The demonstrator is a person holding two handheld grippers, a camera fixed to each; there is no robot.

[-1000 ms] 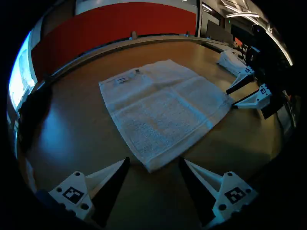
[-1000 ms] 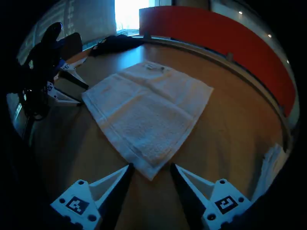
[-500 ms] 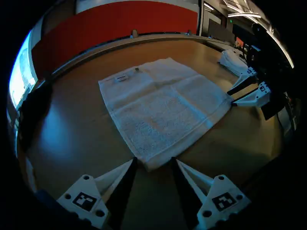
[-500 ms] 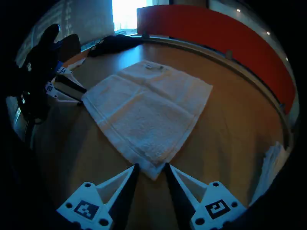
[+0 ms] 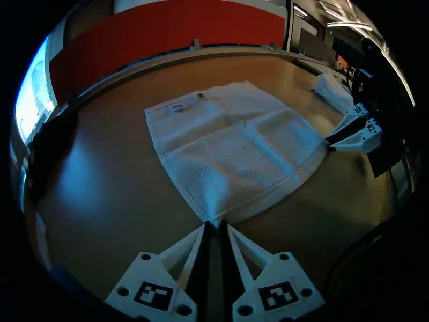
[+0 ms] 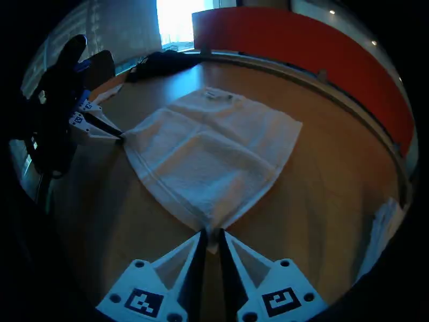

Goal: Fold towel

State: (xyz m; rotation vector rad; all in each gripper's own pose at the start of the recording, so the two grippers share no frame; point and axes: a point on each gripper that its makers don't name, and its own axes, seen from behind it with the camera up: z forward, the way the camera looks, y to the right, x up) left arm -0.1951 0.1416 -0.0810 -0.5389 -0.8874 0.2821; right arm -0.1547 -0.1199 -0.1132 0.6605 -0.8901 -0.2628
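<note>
Wooden table (image 5: 107,177): our left gripper (image 5: 214,222) and right gripper (image 6: 209,233) each pinch 1 corner of a towel (image 5: 236,145) that looks soft and light.

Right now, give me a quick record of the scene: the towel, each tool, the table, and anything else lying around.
towel: white, spread flat, not yet folded over
tag: near the towel's far edge
left tool: shut on the towel's near corner
right tool: shut on the adjacent corner
table: wooden, curved far edge
white cloths: stacked near the table's edge
dark bundle: on the far side of the table, by the window
</note>
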